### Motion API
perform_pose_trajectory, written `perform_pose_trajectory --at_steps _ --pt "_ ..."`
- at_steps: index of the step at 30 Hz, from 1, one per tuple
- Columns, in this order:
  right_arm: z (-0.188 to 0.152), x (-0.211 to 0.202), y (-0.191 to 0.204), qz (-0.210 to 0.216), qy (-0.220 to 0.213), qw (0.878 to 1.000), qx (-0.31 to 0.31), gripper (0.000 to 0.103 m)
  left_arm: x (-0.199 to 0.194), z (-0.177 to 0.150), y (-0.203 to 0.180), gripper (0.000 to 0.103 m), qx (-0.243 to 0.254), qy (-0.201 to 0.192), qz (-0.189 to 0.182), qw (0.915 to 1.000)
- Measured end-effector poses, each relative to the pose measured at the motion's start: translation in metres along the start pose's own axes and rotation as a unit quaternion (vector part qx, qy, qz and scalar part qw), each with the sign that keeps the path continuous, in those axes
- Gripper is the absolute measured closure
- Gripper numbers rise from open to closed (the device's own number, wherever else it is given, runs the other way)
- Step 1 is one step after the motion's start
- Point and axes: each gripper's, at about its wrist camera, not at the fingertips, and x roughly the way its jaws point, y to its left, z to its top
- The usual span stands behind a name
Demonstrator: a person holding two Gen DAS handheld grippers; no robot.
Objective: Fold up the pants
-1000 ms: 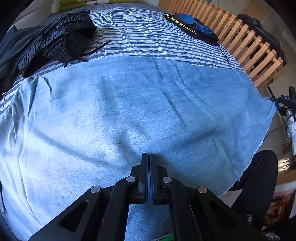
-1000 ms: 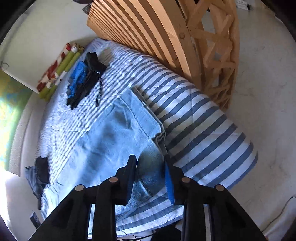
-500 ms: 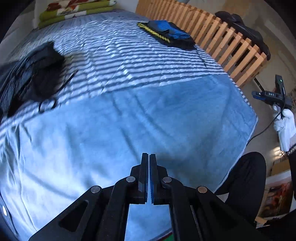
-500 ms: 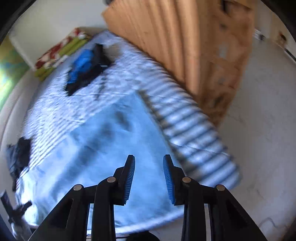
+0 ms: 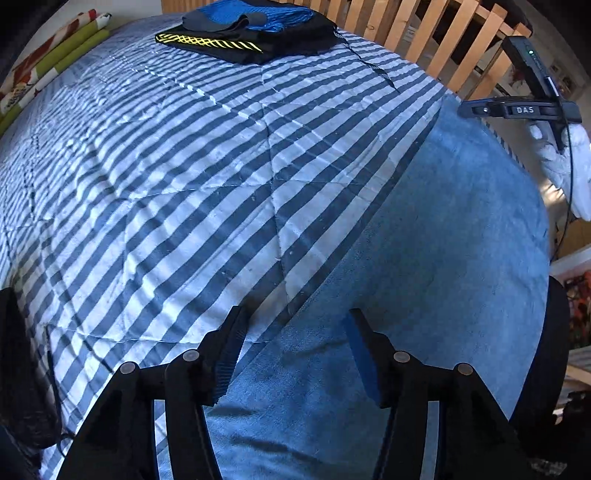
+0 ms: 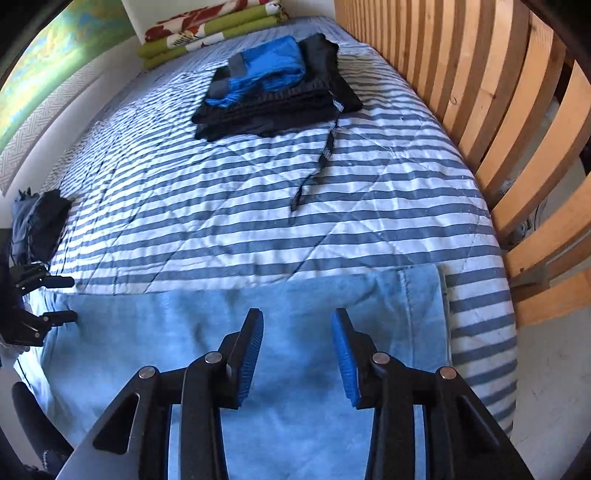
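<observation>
Denim pants (image 5: 424, 258) released, left claw (image 5: 291, 354) now opening

Left gripper (image 5: 291, 350) hovering over long edge of light blue denim pants (image 5: 424, 280), jaws opening, nothing between blue pads. Pants lying flat on blue-and-white striped quilt (image 5: 177, 177). Folded black-and-blue garment stack (image 5: 255, 33) sitting at far end, beside wooden slatted rail (image 5: 436, 40). White-gloved hand (image 5: 565, 162) holding right gripper (image 5: 517, 109) over pants' far end.
</observation>
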Motion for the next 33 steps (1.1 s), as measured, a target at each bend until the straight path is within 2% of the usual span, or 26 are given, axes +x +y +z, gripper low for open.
perform_pose_trajectory --at_steps 2,5,6,9,10,13,14,16,17,18,19,21,23,25,26,27,28,29,30,33 --pt "0.001 0.006 -0.014 -0.005 0.003 1.0 0.006 0.064 0.001 -0.002 -0.005 0.046 0.013 -0.008 -0.011 0.9998" --pt "0.001 0.014 -0.037 -0.009 -0.003 1.0 0.019 0.06 0.0 -0.009 -0.019 0.07 0.03 -0.023 0.006 0.9993" --pt "0.001 0.014 -0.042 -0.01 -0.006 1.0 0.021 0.059 -0.001 -0.01 -0.021 0.088 0.031 -0.025 -0.002 0.9992" --pt "0.001 0.016 -0.061 -0.044 -0.022 0.999 0.012 0.051 -0.003 -0.014 -0.037 0.093 0.053 -0.033 0.03 0.9976" --pt "0.001 0.016 -0.069 -0.035 -0.027 0.999 0.02 0.05 -0.004 -0.016 -0.041 0.094 0.059 -0.037 0.038 0.9968" --pt "-0.001 0.023 -0.087 0.039 -0.026 0.997 0.06 0.05 -0.01 -0.018 -0.044 0.097 0.059 -0.045 0.045 0.9962" --pt "-0.002 0.024 -0.085 0.047 -0.026 0.997 0.055 0.046 -0.013 -0.019 -0.046 0.097 0.057 -0.049 0.048 0.996" --pt "-0.003 0.026 -0.075 0.031 -0.036 0.998 0.035 0.046 -0.018 -0.018 -0.049 0.097 0.059 -0.061 0.063 0.9944" --pt "-0.004 0.026 -0.071 0.026 -0.039 0.999 0.027 0.049 -0.021 -0.019 -0.052 0.097 0.063 -0.066 0.073 0.9931" --pt "-0.005 0.026 -0.067 0.014 -0.043 0.999 0.021 0.056 -0.026 -0.02 -0.054 0.098 0.068 -0.072 0.084 0.9915" --pt "-0.007 0.024 -0.065 -0.004 -0.044 0.999 0.016 0.08 -0.032 -0.02 -0.058 0.098 0.073 -0.079 0.094 0.9897" --pt "-0.01 0.014 -0.062 -0.009 -0.056 0.998 0.014 0.09 -0.039 -0.014 -0.062 0.098 0.076 -0.087 0.104 0.9879" --pt "-0.012 -0.003 -0.059 -0.022 -0.086 0.996 0.003 0.091 -0.041 -0.012 -0.06 0.098 0.076 -0.085 0.107 0.9877" --pt "-0.013 -0.015 -0.059 -0.033 -0.106 0.994 -0.001 0.091 -0.023 -0.007 -0.052 0.096 0.066 -0.067 0.107 0.9898" --pt "-0.013 -0.012 -0.059 -0.041 -0.103 0.994 -0.004 0.091 -0.008 -0.003 -0.049 0.095 0.065 -0.045 0.107 0.9911" --pt "-0.013 -0.001 -0.056 -0.06 -0.084 0.995 -0.01 0.091 0.002 -0.001 -0.05 0.092 0.075 -0.038 0.121 0.9891" --pt "-0.012 0.01 -0.053 -0.078 -0.063 0.995 -0.016 0.088 0.001 0.0 -0.054 0.085 0.089 -0.055 0.141 0.9845" --pt "-0.012 0.017 -0.05 -0.096 -0.051 0.994 -0.022 0.084 0.001 0.003 -0.056 0.083 0.092 -0.055 0.152 0.9825" --pt "-0.012 0.015 -0.048 -0.109 -0.056 0.992 -0.016 0.082 -0.004 0.005 -0.055 0.083 0.084 -0.058 0.155 0.9826" --pt "-0.014 -0.011 -0.045 -0.101 -0.101 0.99 0.015 0.08 -0.026 0.005 -0.049 0.083 0.061 -0.081 0.163 0.9814"
